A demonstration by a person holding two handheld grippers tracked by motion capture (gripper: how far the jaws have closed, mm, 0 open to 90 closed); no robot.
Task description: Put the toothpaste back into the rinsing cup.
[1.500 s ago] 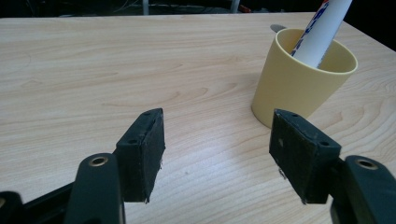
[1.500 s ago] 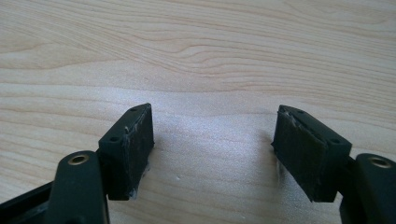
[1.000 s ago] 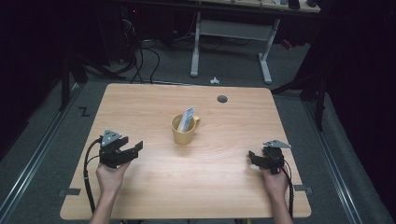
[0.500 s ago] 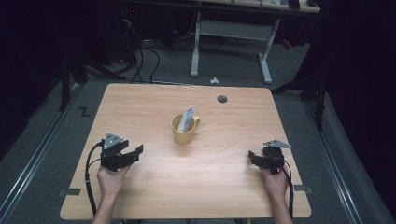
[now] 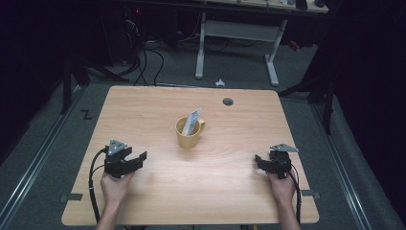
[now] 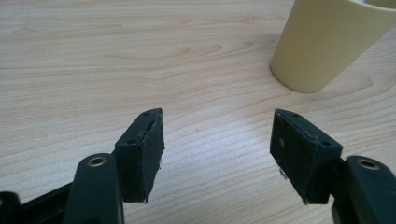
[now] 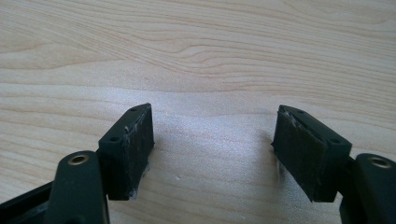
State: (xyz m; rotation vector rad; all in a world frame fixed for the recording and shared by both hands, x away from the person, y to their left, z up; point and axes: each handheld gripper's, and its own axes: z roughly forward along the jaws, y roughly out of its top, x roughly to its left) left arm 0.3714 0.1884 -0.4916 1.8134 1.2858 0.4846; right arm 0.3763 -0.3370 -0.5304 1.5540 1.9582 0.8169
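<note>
Mug (image 5: 189, 134): mid-table, upright, packet (image 5: 192, 122) leaning inside, apart from both claws.
Left gripper (image 5: 137, 160): released, empty, aimed toward mug for approach.
Right gripper (image 5: 261, 161): released, empty, parked near right edge.

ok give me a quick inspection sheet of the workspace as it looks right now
surface: light wood table, with a round grommet hole near its far edge
job's things: yellow mug near the middle, upright, a pale packet standing in it
clutter: nothing seen on the table
grippers: left gripper low over the near left, jaws open, nothing between them, pointing toward the mug; right gripper over the near right, jaws open over bare wood
cables: a black cable trails from the left gripper, another cable from the right; loose cables lie on the floor beyond
surroundings: dark room, white desk legs behind, small white object on the floor
</note>
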